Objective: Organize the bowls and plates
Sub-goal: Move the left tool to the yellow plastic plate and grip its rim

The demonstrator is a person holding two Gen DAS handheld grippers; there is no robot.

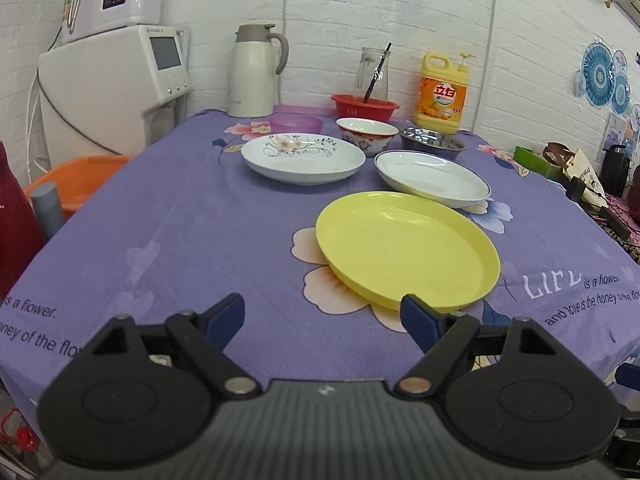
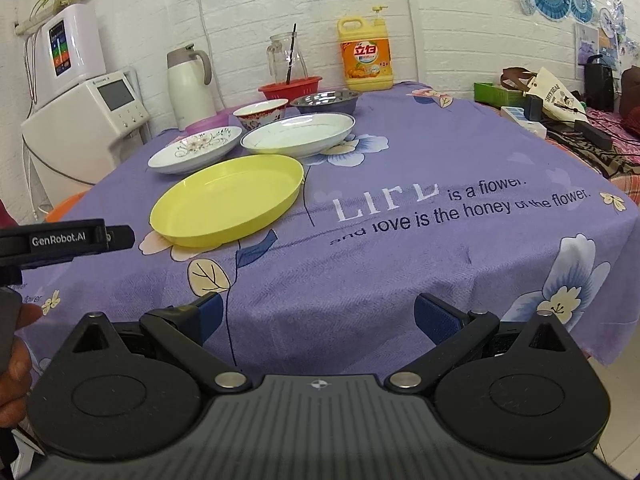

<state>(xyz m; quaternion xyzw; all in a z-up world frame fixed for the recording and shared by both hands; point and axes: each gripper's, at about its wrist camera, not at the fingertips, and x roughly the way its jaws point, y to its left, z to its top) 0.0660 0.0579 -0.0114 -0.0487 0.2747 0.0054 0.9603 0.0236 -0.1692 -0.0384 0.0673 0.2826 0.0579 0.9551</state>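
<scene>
A yellow plate (image 1: 408,248) (image 2: 228,200) lies nearest on the purple cloth. Behind it lie a white blue-rimmed plate (image 1: 432,178) (image 2: 300,134) and a white floral plate (image 1: 304,156) (image 2: 196,150). Further back stand a red-patterned bowl (image 1: 366,132) (image 2: 261,112), a steel bowl (image 1: 432,142) (image 2: 325,102) and a purple bowl (image 1: 296,124). My left gripper (image 1: 324,320) is open and empty, just short of the yellow plate. My right gripper (image 2: 318,318) is open and empty over the table's near edge. The left gripper's side shows in the right wrist view (image 2: 68,240).
At the back stand a thermos jug (image 1: 254,72), a red basket (image 1: 364,106) holding a glass jug, and a yellow detergent bottle (image 1: 442,94). A white appliance (image 1: 112,88) stands left of the table. Bags and boxes (image 2: 552,100) crowd the right side.
</scene>
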